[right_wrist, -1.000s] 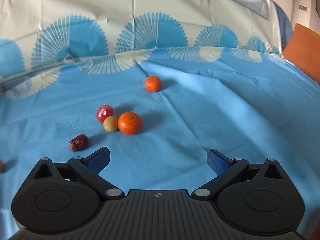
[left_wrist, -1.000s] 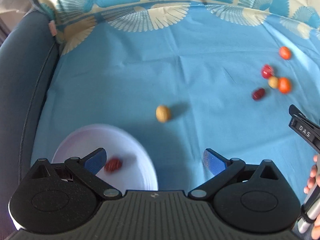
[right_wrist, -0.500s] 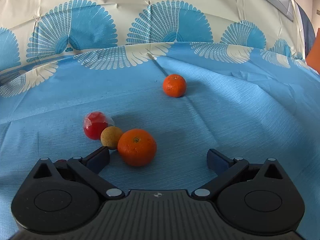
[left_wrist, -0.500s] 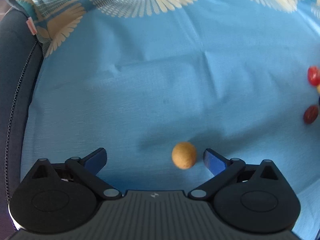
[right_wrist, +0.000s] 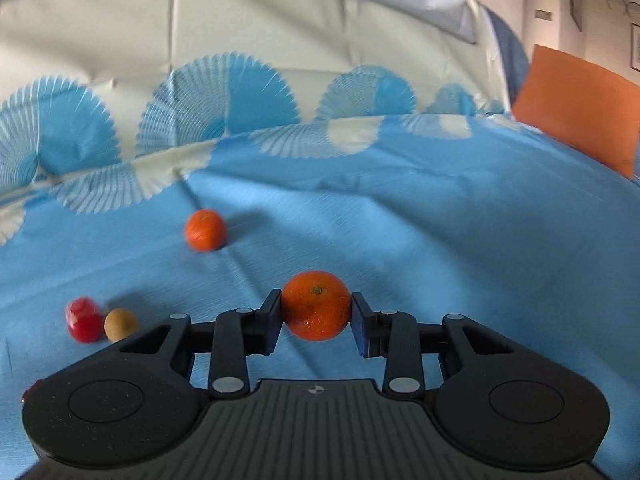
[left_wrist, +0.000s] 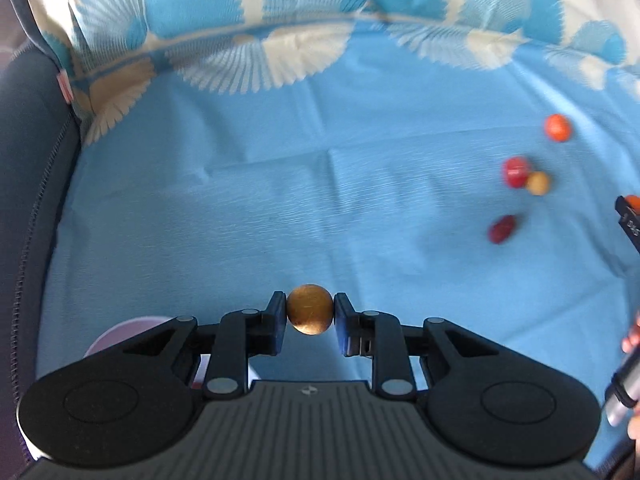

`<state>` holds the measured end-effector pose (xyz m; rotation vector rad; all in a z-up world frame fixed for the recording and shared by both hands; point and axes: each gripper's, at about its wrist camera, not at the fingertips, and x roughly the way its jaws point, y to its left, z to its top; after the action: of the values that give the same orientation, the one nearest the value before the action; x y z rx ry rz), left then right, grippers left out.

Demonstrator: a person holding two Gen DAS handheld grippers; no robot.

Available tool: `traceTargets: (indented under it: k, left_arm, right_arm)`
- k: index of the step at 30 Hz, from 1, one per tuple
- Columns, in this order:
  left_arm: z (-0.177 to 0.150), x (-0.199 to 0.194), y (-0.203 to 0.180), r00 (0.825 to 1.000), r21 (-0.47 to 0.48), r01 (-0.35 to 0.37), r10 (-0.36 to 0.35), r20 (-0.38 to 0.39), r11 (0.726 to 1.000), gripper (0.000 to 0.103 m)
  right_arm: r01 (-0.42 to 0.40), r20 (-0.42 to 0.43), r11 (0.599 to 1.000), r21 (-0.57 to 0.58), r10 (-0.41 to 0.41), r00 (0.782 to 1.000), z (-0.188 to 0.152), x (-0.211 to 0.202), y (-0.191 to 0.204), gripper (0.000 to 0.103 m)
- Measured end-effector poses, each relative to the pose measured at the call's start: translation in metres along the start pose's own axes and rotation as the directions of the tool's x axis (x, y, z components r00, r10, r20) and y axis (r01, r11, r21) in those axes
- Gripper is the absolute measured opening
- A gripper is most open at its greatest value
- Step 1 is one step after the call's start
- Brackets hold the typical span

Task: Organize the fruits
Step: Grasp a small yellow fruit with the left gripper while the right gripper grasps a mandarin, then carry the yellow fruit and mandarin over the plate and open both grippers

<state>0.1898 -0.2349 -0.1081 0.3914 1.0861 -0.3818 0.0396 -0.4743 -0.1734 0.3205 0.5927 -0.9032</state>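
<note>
My left gripper point(left_wrist: 310, 316) is shut on a small round tan fruit point(left_wrist: 310, 309), held above the blue cloth. A white bowl point(left_wrist: 120, 332) shows partly behind its left finger. My right gripper point(right_wrist: 316, 314) is shut on an orange mandarin point(right_wrist: 316, 305). On the cloth lie a second mandarin point(right_wrist: 205, 229), a red fruit point(right_wrist: 83, 319) touching another tan fruit point(right_wrist: 120, 324). The left wrist view also shows that mandarin point(left_wrist: 557, 128), the red fruit point(left_wrist: 516, 171), the tan fruit point(left_wrist: 538, 183) and a dark red date point(left_wrist: 502, 229).
A blue cloth with fan patterns point(left_wrist: 320, 200) covers the surface. A dark grey sofa arm point(left_wrist: 28, 160) borders the left. An orange cushion point(right_wrist: 580, 108) lies at the far right. The right gripper's body and the person's fingers point(left_wrist: 628, 340) show at the right edge.
My left gripper closed on the tan fruit and lifted back toward the bowl. My right gripper closed on the near mandarin beside the red and tan fruits and lifted it.
</note>
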Motion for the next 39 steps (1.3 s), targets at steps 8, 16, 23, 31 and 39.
traceTargets:
  k: [8, 16, 23, 31, 39]
  left_arm:
    - [-0.058, -0.112, 0.009, 0.995, -0.039, 0.039, -0.035, 0.098, 0.998, 0.028]
    - [-0.136, -0.198, 0.043, 0.989, -0.090, 0.045, -0.032, 0.145, 0.995, 0.028]
    - [-0.208, -0.248, 0.078, 0.983, -0.153, 0.056, -0.028, 0.182, 0.987, 0.028]
    - [-0.268, -0.271, 0.100, 0.976, -0.226, 0.080, -0.030, 0.217, 0.971, 0.028]
    - [-0.283, -0.280, 0.111, 0.969, -0.245, 0.105, -0.043, 0.243, 0.964, 0.028]
  right_arm:
    - [-0.156, 0.087, 0.988, 0.014, 0.155, 0.984, 0.019, -0.128, -0.033, 0.037]
    - [-0.378, 0.065, 0.912, -0.162, 0.392, 0.918, 0.003, -0.278, -0.034, 0.037]
    - [-0.551, -0.012, 0.802, -0.232, 0.564, 0.826, -0.017, -0.372, -0.007, 0.037]
    - [-0.657, -0.108, 0.678, -0.328, 0.664, 0.740, -0.047, -0.440, 0.016, 0.037]
    - [-0.673, -0.136, 0.615, -0.411, 0.689, 0.712, -0.057, -0.467, 0.027, 0.037]
